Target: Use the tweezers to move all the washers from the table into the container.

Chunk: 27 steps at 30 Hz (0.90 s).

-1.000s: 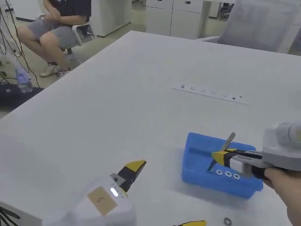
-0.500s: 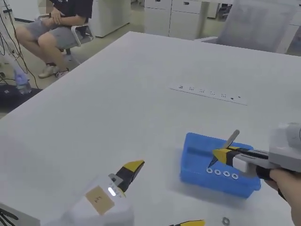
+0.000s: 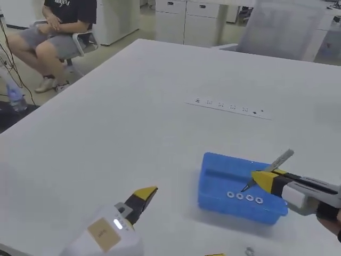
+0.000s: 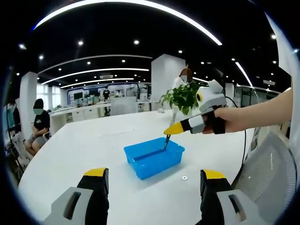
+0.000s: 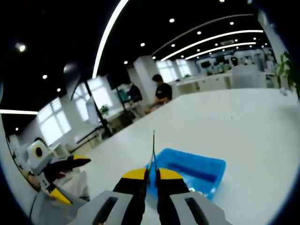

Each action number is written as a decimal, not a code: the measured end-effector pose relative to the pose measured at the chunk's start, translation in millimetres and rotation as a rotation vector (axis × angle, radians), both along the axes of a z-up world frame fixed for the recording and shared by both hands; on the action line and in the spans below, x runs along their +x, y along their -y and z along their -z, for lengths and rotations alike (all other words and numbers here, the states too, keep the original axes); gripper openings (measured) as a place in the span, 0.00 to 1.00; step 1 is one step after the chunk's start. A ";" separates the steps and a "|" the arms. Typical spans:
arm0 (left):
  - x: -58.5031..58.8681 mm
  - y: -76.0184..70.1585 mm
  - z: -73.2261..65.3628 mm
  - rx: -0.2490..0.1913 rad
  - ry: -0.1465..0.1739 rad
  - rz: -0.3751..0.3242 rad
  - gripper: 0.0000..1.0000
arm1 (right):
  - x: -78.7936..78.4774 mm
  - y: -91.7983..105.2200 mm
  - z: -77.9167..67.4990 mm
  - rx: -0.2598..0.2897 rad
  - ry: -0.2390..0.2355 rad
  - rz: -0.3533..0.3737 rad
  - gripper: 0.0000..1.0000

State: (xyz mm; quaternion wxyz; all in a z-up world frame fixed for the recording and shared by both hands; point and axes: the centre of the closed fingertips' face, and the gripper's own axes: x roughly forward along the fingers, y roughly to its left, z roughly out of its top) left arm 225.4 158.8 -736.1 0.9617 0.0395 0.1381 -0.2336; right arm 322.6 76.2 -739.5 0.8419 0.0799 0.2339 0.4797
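Observation:
A blue container [image 3: 213, 184] sits on the white table with several washers [image 3: 244, 197] in a row inside it. One more washer [image 3: 249, 250] lies on the table in front of it, also seen as the loose washer [image 4: 184, 178]. My right gripper [image 3: 259, 177] is shut on metal tweezers [image 3: 279, 160], whose tip hangs just above the row of washers. The tweezers [image 5: 153, 152] point over the container [image 5: 192, 173] from my right gripper [image 5: 151, 174]. My left gripper [image 3: 178, 224] hovers open and holds nothing, to the container's left; its own view has the left gripper [image 4: 154, 173] facing the container [image 4: 152, 159].
A row of flush sockets [image 3: 229, 106] runs across the table behind the container. A person [image 3: 58, 24] sits on a chair beyond the table's far left corner. A grey office chair [image 3: 287, 29] stands at the far edge. The table's near edge is at the lower left.
One more washer lies in the container's row than a second ago. The right gripper and tweezers have drawn back to the right, tip off the washers. The head camera shifted.

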 end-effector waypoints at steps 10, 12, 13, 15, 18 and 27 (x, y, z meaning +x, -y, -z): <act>-0.9 1.2 1.6 0.008 -0.007 0.011 0.81 | -26.1 14.9 27.5 -0.020 -0.072 0.020 0.04; -0.9 1.6 1.6 0.008 -0.007 0.013 0.81 | -30.9 18.3 40.0 -0.055 -0.086 0.015 0.04; -0.8 1.4 1.6 0.009 -0.006 0.012 0.81 | -32.5 18.7 42.3 -0.054 -0.090 0.014 0.04; -0.6 0.9 1.7 0.010 -0.007 0.010 0.81 | -36.4 19.7 48.7 -0.056 -0.109 0.015 0.04; -0.4 0.2 1.9 0.011 -0.007 0.007 0.81 | -40.5 21.1 56.0 -0.073 -0.121 0.012 0.04; -0.2 0.3 2.9 0.012 -0.010 0.010 0.80 | -39.7 25.5 70.0 -0.103 -0.139 0.006 0.04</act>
